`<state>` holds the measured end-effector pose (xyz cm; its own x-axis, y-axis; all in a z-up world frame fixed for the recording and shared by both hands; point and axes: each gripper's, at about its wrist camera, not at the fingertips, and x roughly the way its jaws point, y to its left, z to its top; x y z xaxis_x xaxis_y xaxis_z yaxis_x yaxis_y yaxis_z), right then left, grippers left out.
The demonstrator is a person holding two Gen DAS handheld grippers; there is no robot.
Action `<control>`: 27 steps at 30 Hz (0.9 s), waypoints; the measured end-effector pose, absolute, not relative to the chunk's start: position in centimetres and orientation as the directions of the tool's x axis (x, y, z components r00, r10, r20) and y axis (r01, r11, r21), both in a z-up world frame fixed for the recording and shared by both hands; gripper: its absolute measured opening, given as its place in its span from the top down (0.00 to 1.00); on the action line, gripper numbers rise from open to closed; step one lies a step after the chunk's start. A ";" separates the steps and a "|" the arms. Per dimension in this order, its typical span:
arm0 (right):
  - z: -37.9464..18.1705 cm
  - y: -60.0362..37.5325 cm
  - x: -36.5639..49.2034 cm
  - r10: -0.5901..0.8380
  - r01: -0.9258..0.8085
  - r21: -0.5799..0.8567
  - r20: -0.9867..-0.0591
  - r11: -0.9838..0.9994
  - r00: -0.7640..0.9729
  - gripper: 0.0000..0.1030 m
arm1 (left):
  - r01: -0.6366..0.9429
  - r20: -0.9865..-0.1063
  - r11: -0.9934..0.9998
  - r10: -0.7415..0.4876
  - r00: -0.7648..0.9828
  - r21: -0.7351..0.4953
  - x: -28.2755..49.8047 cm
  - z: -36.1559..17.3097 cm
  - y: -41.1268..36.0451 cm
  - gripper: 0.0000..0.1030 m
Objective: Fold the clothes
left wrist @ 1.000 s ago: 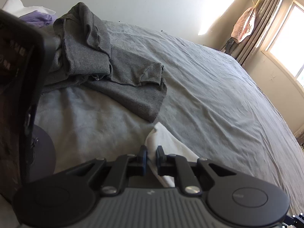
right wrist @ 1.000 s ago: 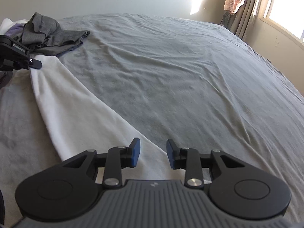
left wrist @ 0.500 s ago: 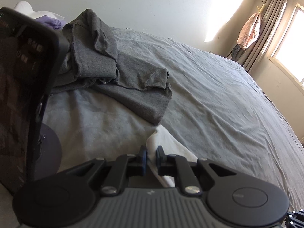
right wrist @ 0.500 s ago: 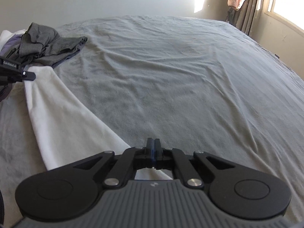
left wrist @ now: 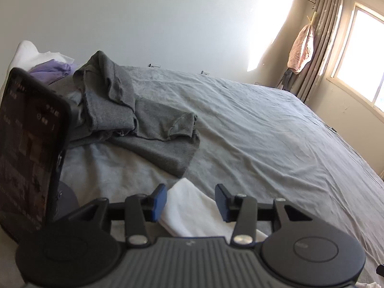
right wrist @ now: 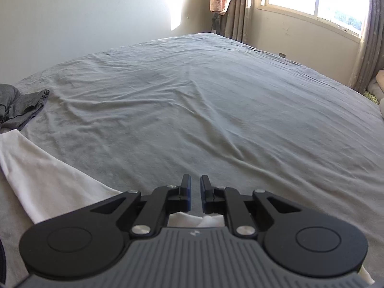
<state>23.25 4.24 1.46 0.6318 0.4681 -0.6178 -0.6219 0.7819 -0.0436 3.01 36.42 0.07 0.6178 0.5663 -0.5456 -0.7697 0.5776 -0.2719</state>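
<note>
Cloth, white (left wrist: 192, 208), lies free on the grey bed sheet (left wrist: 264, 132): a second ago the left gripper (left wrist: 190, 200) had its fingers pinched on the cloth's end, and now they stand wide apart, with the cloth's tip lying between them at the lower middle of the left view. The right gripper (right wrist: 195, 193), shut tight half a second ago, now shows a narrow gap between its fingers, and nothing sits in that gap; a bit of white shows just behind them. Both ends let go suggests that this lay or fold of the white piece is finished and the hands are free for the next move

In the right view the white cloth (right wrist: 48, 180) runs as a long, smooth band from the left edge down to the lower middle, flat on the sheet, with few creases. Past it, in the left view's upper left, a crumpled dark grey garment (left wrist: 134, 120) sits heaped near a purple one (left wrist: 54, 70), neither folded yet. A phone (left wrist: 26, 148) fills the left edge
</note>
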 end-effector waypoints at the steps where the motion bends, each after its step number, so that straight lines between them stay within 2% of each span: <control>1: 1.5 3.6 23.1 0.463 -0.612 -0.034 -0.621 0.790 0.632 0.87 | -0.757 -0.536 0.595 0.560 0.632 -0.270 3.1 0.3 35.9 0.47; 5: 1.2 1.7 21.2 0.486 -0.611 0.013 -0.618 0.792 0.618 0.87 | -0.692 -0.561 0.668 0.474 0.679 -0.273 4.5 -0.3 34.3 0.45; 11: -0.1 3.8 19.5 0.506 -0.678 -0.030 -0.641 0.734 0.576 0.87 | -0.619 -0.616 0.752 0.382 0.689 -0.226 6.5 -2.0 32.1 0.44; 12: -0.3 4.1 19.8 0.494 -0.679 -0.048 -0.648 0.733 0.580 0.84 | -0.613 -0.623 0.757 0.372 0.688 -0.225 6.7 -2.2 31.9 0.43; 15: -0.9 4.8 21.3 0.473 -0.671 -0.049 -0.670 0.740 0.572 0.56 | -0.595 -0.632 0.772 0.350 0.692 -0.223 7.2 -2.6 31.4 0.42; 17: -1.4 5.1 22.0 0.478 -0.668 -0.022 -0.680 0.744 0.556 0.56 | -0.588 -0.636 0.778 0.342 0.692 -0.221 7.4 -2.7 31.3 0.41; 18: -1.8 5.3 22.2 0.475 -0.665 -0.019 -0.685 0.747 0.553 0.67 | -0.586 -0.641 0.779 0.337 0.690 -0.222 7.5 -2.8 31.2 0.41; 19: -2.2 5.6 22.3 0.471 -0.662 -0.016 -0.690 0.749 0.550 0.92 | -0.585 -0.646 0.780 0.331 0.688 -0.224 7.6 -2.8 31.1 0.40; 23: -3.1 6.7 22.0 0.477 -0.651 -0.032 -0.654 0.758 0.588 0.93 | -0.578 -0.657 0.788 0.322 0.682 -0.213 7.8 -3.1 30.9 0.38; 27: -3.0 6.5 21.6 0.528 -0.654 -0.021 -0.570 0.756 0.629 0.93 | -0.572 -0.659 0.793 0.317 0.682 -0.211 7.8 -3.1 30.7 0.36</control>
<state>21.59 6.49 -3.04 0.6294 0.5283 -0.5699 -0.6540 0.7562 -0.0212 7.77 30.73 -3.06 0.6820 0.3167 -0.6592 -0.5722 0.7925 -0.2112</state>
